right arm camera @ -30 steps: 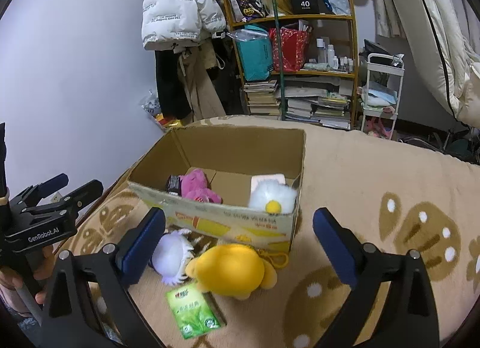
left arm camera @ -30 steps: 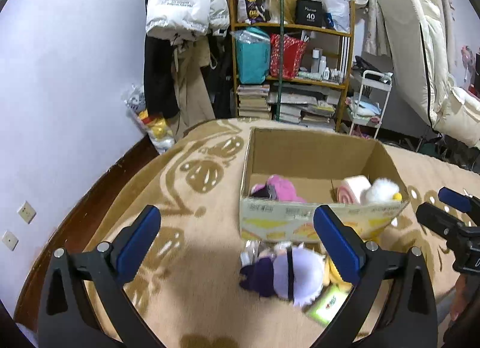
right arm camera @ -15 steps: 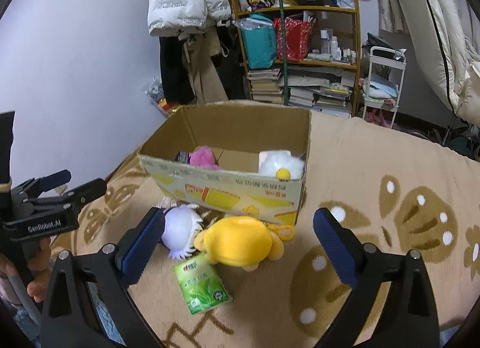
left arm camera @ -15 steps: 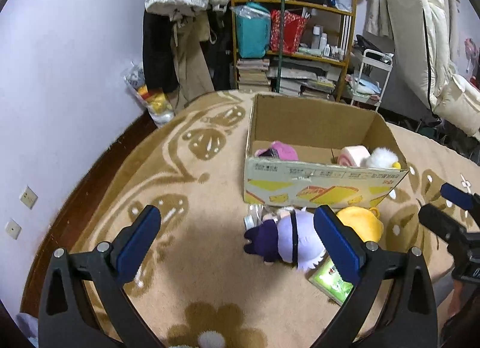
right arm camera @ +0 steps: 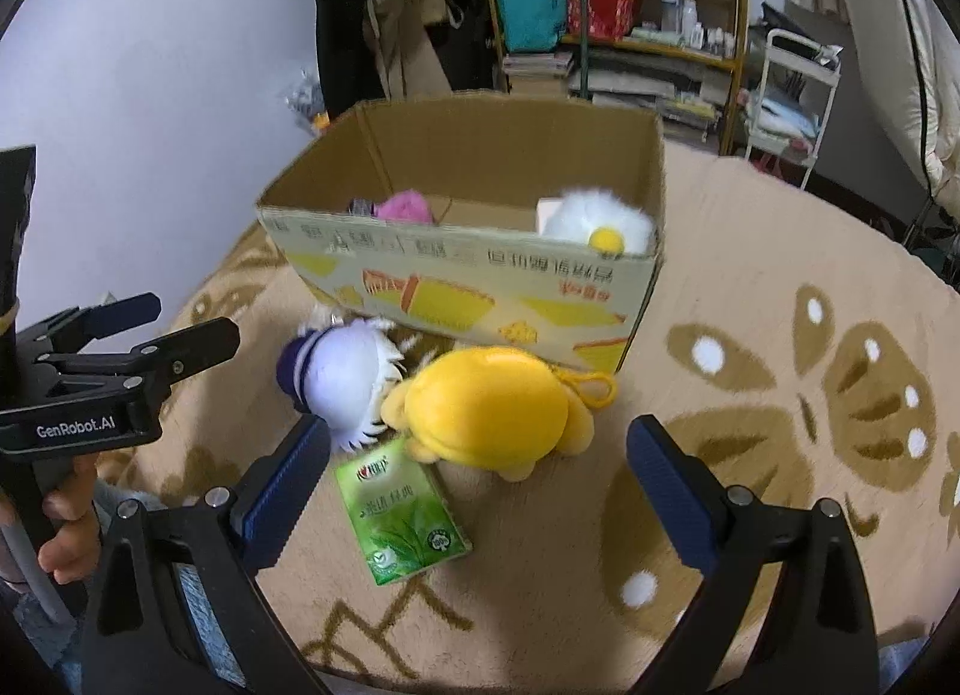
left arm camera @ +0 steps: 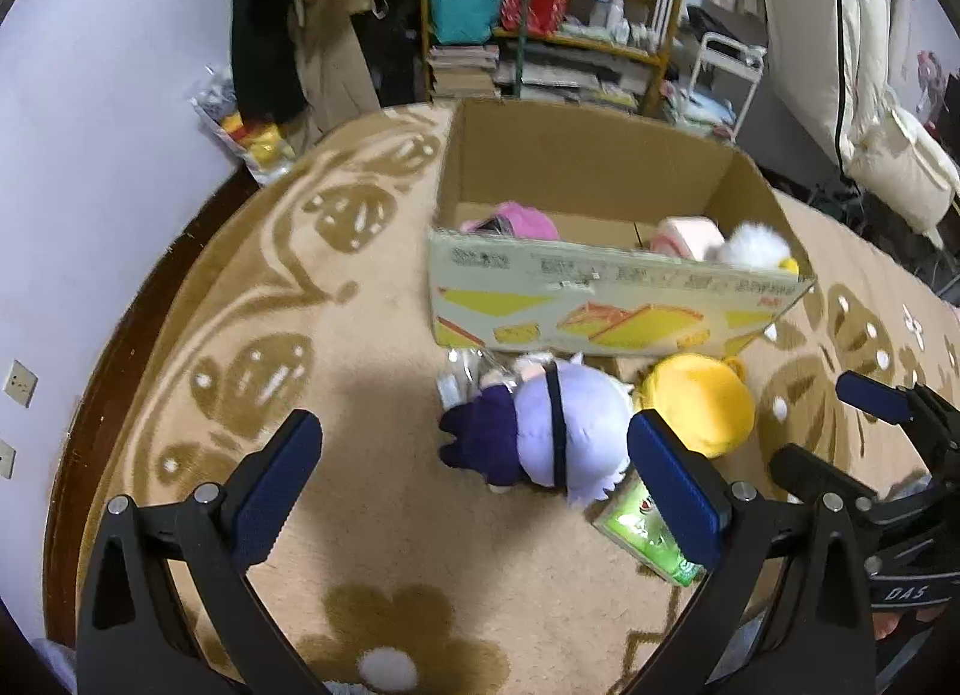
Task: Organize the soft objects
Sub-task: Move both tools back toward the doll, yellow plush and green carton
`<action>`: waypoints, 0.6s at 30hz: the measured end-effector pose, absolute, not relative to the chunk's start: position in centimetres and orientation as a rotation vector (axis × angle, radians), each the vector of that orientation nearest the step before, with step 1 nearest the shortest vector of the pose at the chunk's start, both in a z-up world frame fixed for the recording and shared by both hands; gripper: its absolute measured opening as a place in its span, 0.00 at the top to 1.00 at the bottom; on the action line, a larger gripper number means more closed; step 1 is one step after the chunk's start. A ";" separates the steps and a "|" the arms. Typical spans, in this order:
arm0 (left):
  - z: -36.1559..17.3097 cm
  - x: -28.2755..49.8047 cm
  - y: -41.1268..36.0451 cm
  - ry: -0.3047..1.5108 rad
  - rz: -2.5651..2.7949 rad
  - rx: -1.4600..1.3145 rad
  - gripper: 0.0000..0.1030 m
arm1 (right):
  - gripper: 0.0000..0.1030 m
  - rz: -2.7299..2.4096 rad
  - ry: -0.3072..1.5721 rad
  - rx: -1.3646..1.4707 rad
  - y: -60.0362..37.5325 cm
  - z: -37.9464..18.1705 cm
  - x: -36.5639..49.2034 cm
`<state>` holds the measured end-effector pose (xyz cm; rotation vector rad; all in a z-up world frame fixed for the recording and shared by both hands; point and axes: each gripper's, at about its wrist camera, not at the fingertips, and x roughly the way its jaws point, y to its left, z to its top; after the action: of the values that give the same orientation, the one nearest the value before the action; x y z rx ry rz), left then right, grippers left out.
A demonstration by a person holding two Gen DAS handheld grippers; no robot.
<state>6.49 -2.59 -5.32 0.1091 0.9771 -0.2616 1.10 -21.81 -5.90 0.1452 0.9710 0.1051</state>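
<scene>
A cardboard box (left arm camera: pixel 600 305) stands open on a tan patterned rug (left arm camera: pixel 300 287). Inside it lie 3 soft things: a pink toy (left arm camera: pixel 522 221) at the left end, a pale pink roll (left arm camera: pixel 684 236) and a white fluffy toy (right arm camera: pixel 594 218) with a yellow spot at the right end.

On the rug just in front of the box lie 2 more plush toys, touching each other: a purple-and-lilac doll (left arm camera: pixel 552 431) and a yellow plush (right arm camera: pixel 492 407) with a yellow loop. A green tea carton (right arm camera: pixel 399 509) lies flat beside them (nearer the cameras).

The left gripper (left arm camera: pixel 474 491) hangs above the rug with its jaws wide apart, the doll partly between them, nothing gripped. The right gripper (right arm camera: pixel 480 491) is also spread wide and empty, the yellow plush and carton between its fingers (right arm camera: pixel 282 497). A hand (right arm camera: pixel 66 521) holds the left gripper's handle.
</scene>
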 end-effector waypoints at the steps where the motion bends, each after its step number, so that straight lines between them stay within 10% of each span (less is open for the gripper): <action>1: -5.5 6.6 -2.8 0.984 -0.269 0.111 0.02 | 0.00 0.106 0.983 0.143 -21.7 -6.1 1.3; 18: -9.4 8.6 -4.7 1.167 -0.372 0.132 0.02 | 0.07 0.179 1.177 0.103 -19.7 -9.9 2.8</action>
<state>8.64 -4.69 -9.40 0.1320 1.1672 -0.3721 2.75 -19.75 -9.87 0.1029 1.1770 0.1791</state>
